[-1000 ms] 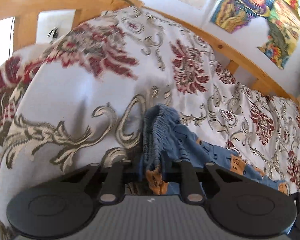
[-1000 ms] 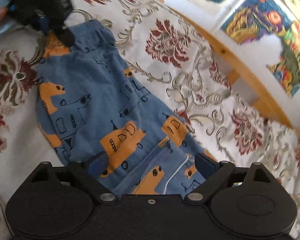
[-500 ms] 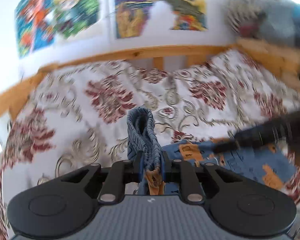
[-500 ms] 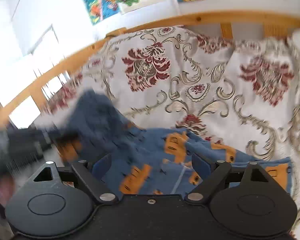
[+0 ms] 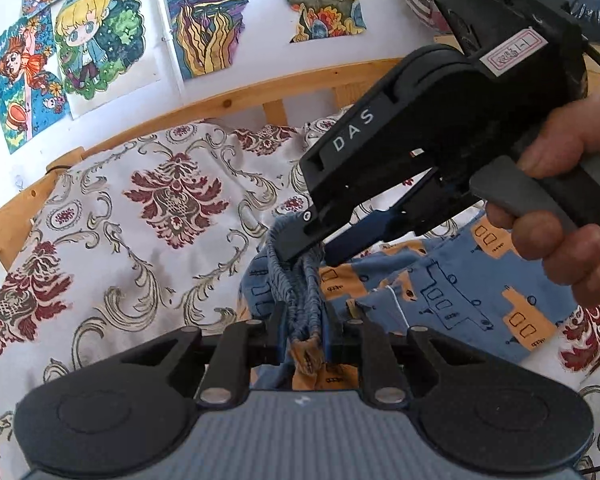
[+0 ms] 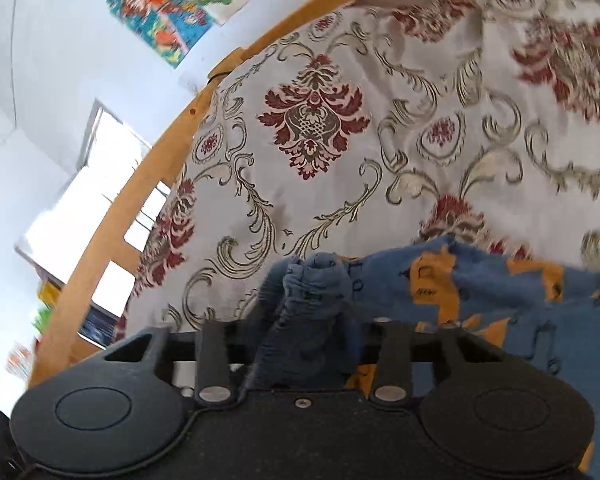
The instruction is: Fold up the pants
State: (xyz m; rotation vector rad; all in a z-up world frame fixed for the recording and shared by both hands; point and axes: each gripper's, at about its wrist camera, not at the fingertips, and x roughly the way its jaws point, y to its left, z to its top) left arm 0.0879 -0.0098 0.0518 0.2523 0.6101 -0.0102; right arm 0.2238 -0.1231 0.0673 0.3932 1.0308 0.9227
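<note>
Two grippers, mine, both clamped on pants [image 5: 440,288] waistband: left gripper [image 5: 306,336] at 6 o'clock, right gripper [image 5: 312,250] pinching just above.

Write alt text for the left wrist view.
The left gripper pinches the bunched elastic waistband of blue truck-print pants, while the right gripper, held in a hand, clamps the same waistband above it. Behind lie a floral bedspread and wall drawings.

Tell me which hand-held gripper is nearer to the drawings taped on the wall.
Right, slightly. The right hand-held gripper pinches the pants' waistband farther up the bed, toward the drawings. The left hand-held gripper clamps the same bunched waistband just behind it.
</note>
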